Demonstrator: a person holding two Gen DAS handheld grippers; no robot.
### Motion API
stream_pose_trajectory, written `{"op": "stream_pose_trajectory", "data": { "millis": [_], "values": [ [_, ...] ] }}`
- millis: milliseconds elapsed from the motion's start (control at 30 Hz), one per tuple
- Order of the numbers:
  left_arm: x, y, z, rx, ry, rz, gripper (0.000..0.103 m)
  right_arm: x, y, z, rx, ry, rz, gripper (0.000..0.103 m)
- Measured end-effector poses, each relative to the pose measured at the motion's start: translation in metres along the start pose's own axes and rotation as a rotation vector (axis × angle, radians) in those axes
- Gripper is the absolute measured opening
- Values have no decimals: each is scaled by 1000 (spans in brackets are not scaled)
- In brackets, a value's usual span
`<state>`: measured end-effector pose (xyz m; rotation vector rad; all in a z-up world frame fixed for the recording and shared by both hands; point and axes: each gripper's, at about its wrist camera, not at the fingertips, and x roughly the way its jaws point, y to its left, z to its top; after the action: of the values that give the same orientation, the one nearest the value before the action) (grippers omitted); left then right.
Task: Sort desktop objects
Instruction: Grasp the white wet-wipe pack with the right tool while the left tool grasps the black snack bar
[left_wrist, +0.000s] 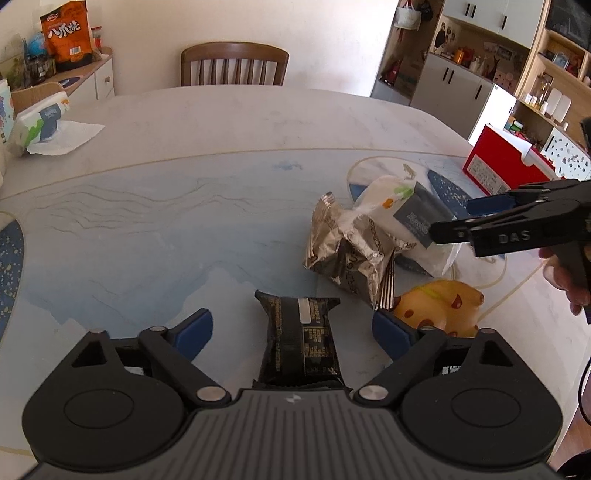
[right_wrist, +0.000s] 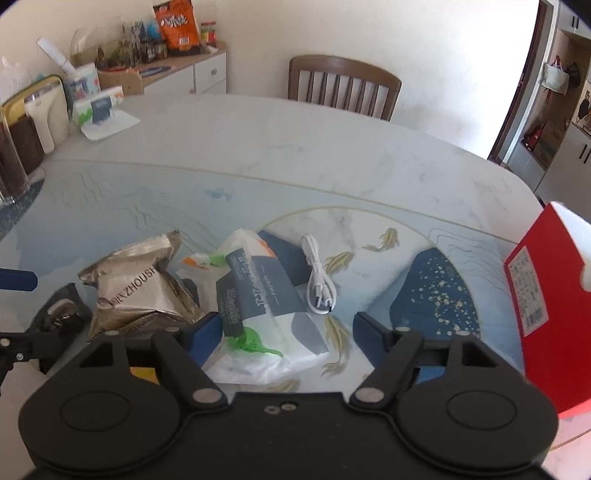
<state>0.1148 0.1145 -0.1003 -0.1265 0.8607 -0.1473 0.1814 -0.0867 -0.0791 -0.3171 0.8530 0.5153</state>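
A black snack packet (left_wrist: 299, 339) lies on the blue patterned table mat (left_wrist: 147, 229), between the wide-apart pads of my left gripper (left_wrist: 293, 332); neither pad touches it. To its right are a crumpled silver snack bag (left_wrist: 347, 251), a yellow spotted toy (left_wrist: 439, 306) and a white-and-blue tissue pack (left_wrist: 391, 206). My right gripper (right_wrist: 288, 336) hangs over the tissue pack (right_wrist: 258, 306), its jaws standing apart on either side. Its left pad is close against the pack's edge, the right pad clear of it. A coiled white cable (right_wrist: 317, 280) lies beside the pack.
A red box (right_wrist: 546, 302) stands at the right table edge. At the far left are another tissue pack on a paper sheet (left_wrist: 40, 125) and a dark glass jar (right_wrist: 11, 162). A wooden chair (left_wrist: 234, 64) is behind the table, and a cluttered sideboard (right_wrist: 177, 70) stands beyond it.
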Motion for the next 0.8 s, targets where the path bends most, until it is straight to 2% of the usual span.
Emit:
{"op": "stream_pose_trajectory", "data": {
  "millis": [100, 233, 400, 500, 733, 800],
  "values": [
    [3, -1, -1, -1, 9, 5, 87, 8, 2, 1, 2, 21, -3, 73],
    [6, 1, -1, -15, 20, 8, 74, 17, 2, 1, 16, 46, 7, 66],
    [8, 4, -3, -27, 22, 12, 66, 17, 6, 1, 11, 57, 8, 59],
    [9, 3, -4, -21, 21, 18, 63, 15, 8, 2, -1, 57, -3, 52],
    [9, 5, -3, -22, 17, 11, 39, 5, 6, 3, -3, 56, -25, 33],
    [9, 5, -4, -23, 15, 12, 38, 1, 4, 2, 7, 54, -28, 30]
  ]
}}
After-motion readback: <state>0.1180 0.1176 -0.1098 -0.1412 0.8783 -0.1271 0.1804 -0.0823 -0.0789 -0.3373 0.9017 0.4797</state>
